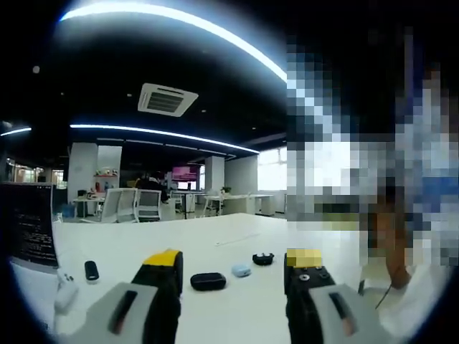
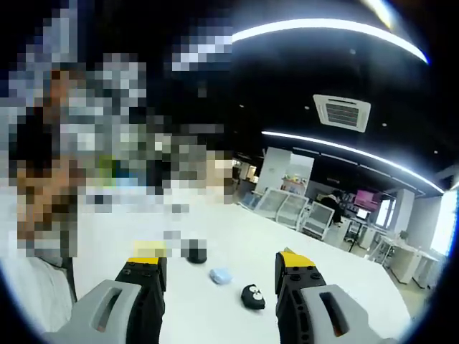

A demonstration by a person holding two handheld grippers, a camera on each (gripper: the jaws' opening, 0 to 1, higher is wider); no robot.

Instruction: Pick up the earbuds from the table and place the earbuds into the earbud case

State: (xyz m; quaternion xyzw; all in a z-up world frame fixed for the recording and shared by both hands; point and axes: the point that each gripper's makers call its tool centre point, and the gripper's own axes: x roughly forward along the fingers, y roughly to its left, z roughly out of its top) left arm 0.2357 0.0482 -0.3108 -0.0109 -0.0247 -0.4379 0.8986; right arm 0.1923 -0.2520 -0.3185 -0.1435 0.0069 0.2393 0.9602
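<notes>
A white table [image 1: 215, 233] carries three small items in a loose row. A black oval pouch [image 1: 208, 282] lies nearest, beside a light blue rounded case [image 1: 241, 270] and a small black open case [image 1: 263, 259]. In the right gripper view the same light blue case [image 2: 220, 276] lies between a black item [image 2: 193, 251] and a black open case [image 2: 252, 296] with pale spots inside. Any loose earbuds are too small to tell. My left gripper [image 1: 234, 261] stands open above the table, holding nothing. My right gripper [image 2: 221, 256] is open too, empty, short of the items.
A dark monitor [image 1: 29, 226] stands at the table's left edge, with a small black device [image 1: 91, 270] and a white one [image 1: 64, 290] near it. A thin white cable [image 1: 237, 240] lies farther back. A person in white [image 1: 401, 287] sits beside the table. Office desks and chairs [image 2: 294, 211] fill the background.
</notes>
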